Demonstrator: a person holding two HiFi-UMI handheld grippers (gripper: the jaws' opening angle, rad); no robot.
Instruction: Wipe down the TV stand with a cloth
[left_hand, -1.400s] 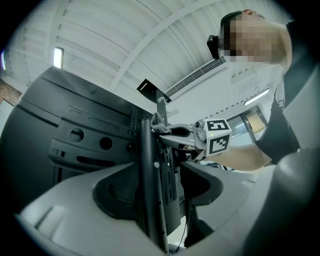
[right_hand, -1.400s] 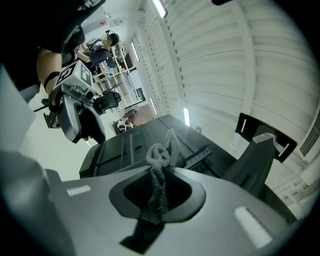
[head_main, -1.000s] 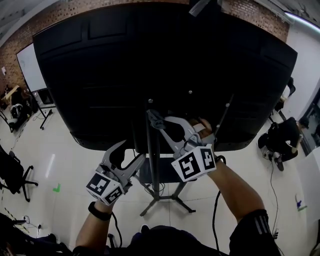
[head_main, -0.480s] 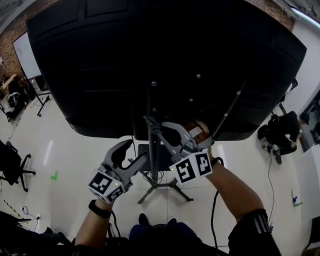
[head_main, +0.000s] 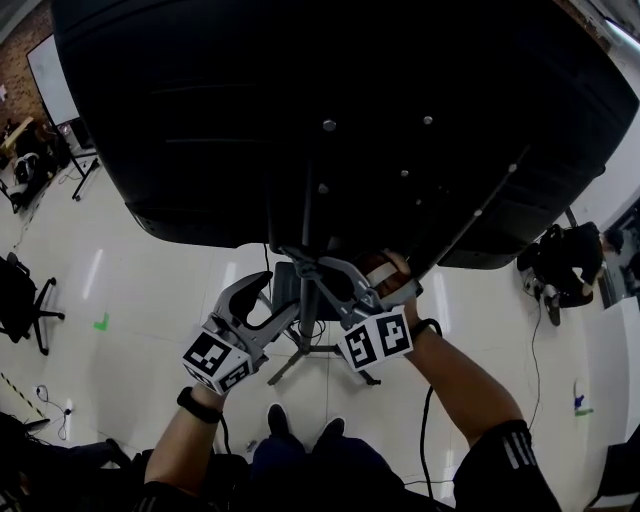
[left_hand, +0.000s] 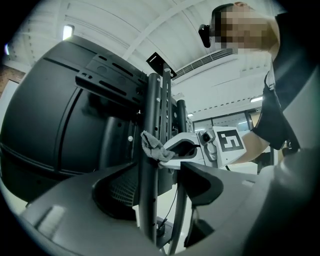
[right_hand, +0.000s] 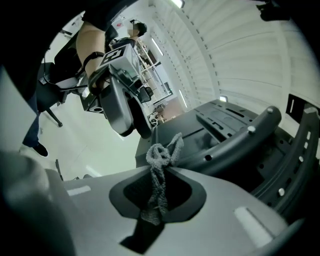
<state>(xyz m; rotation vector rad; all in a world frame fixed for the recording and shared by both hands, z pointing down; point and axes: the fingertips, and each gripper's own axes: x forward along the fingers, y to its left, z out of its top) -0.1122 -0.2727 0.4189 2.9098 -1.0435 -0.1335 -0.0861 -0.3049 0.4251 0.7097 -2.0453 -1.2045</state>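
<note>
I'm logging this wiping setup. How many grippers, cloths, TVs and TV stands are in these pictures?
Grippers: 2, the left gripper and the right gripper
Gray cloth: 1
Black TV: 1
Black TV stand: 1
Total: 5

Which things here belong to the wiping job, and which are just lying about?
Job in hand:
- crumpled grey cloth, pinched in the right gripper
- black metal upright of the TV stand, standing between the open jaws of the left gripper
- large black TV mounted on it

Lying about:
- black office chair
- whiteboard
- green mark on the floor
</note>
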